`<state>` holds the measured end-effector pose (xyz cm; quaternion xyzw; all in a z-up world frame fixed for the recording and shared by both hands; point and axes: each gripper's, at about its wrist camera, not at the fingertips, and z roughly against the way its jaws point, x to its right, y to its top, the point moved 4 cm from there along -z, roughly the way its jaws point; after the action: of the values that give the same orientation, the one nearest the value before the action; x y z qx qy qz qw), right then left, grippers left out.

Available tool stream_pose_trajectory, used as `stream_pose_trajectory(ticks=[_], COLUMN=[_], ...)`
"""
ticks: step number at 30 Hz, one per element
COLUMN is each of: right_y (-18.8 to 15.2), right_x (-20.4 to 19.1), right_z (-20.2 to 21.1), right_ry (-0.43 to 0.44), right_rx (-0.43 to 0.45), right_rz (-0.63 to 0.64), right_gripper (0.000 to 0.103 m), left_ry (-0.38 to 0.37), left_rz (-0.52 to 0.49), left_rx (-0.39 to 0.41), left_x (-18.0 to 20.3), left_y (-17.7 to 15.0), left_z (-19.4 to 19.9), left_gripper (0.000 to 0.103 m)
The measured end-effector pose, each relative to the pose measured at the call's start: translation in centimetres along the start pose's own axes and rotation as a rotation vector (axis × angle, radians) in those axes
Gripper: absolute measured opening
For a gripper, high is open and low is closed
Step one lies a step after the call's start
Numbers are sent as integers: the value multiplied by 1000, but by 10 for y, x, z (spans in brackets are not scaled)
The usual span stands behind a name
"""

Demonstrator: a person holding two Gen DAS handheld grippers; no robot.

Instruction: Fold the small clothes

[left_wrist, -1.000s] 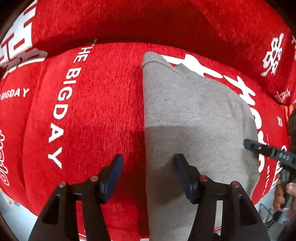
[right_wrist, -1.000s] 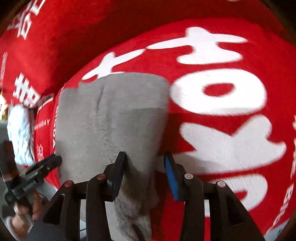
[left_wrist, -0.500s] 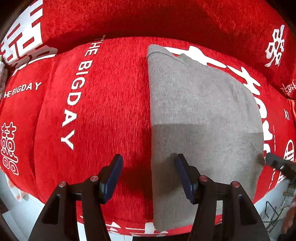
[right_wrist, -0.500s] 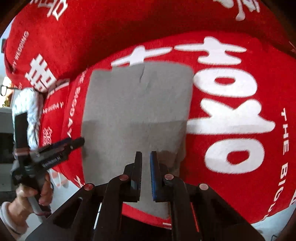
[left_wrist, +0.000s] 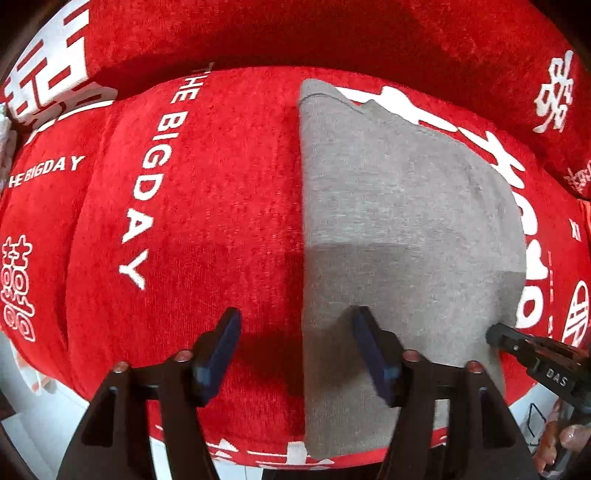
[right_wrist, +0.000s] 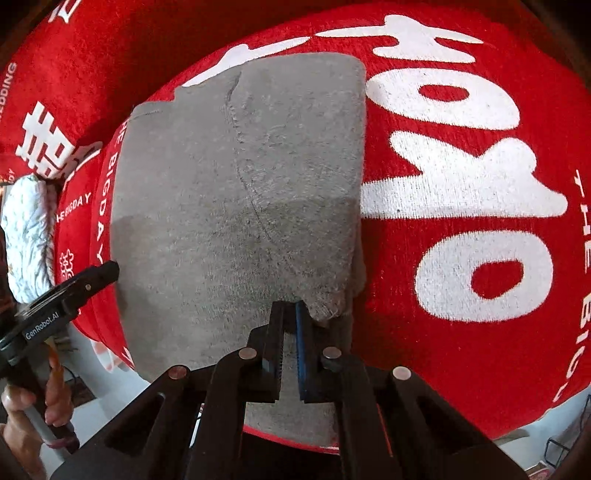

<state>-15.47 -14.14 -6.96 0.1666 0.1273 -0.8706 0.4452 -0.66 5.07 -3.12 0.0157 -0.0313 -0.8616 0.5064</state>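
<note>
A grey garment (left_wrist: pixel 399 229) lies folded on a red sofa seat (left_wrist: pixel 207 206), hanging over its front edge. My left gripper (left_wrist: pixel 295 343) is open above the garment's left edge, one finger over red cushion, the other over grey cloth. My right gripper (right_wrist: pixel 287 317) is shut on a pinch of the grey garment (right_wrist: pixel 236 192) near its front right corner. The right gripper's tip shows in the left wrist view (left_wrist: pixel 517 343); the left gripper's tip shows in the right wrist view (right_wrist: pixel 99 275).
The red sofa backrest (left_wrist: pixel 332 33) with white lettering rises behind the seat. A white fluffy cloth (right_wrist: pixel 27 236) lies at the seat's left end. The pale floor (right_wrist: pixel 110 398) shows below the seat's front edge.
My right gripper closed from open and now pinches the garment's front right edge. The left gripper stayed open and shifted slightly nearer the cloth.
</note>
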Motion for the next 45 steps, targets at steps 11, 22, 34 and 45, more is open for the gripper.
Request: stream_pose_trajectory(ticks=[11,22,34,45], right_y=[-7,-46,-58,-53], right_x=[7,7,30,23], right_z=[9,19,2,48], right_ry=[52,1,-85,-52], right_rx=[-47,-95,-167,-114], right_rz=[-127,-64,-89,-93], right_gripper=[9,47,20,23], left_ry=[39,2,60,50], left_rz=[-30,-48,-48,-24], left_rx=[-73,-146,-187,-149], left_x=[0,-6,-16,-20], left_y=[-19,-60,-78,-79], left_z=[-3,-1,-14,24], left_gripper=[70,70,80,80])
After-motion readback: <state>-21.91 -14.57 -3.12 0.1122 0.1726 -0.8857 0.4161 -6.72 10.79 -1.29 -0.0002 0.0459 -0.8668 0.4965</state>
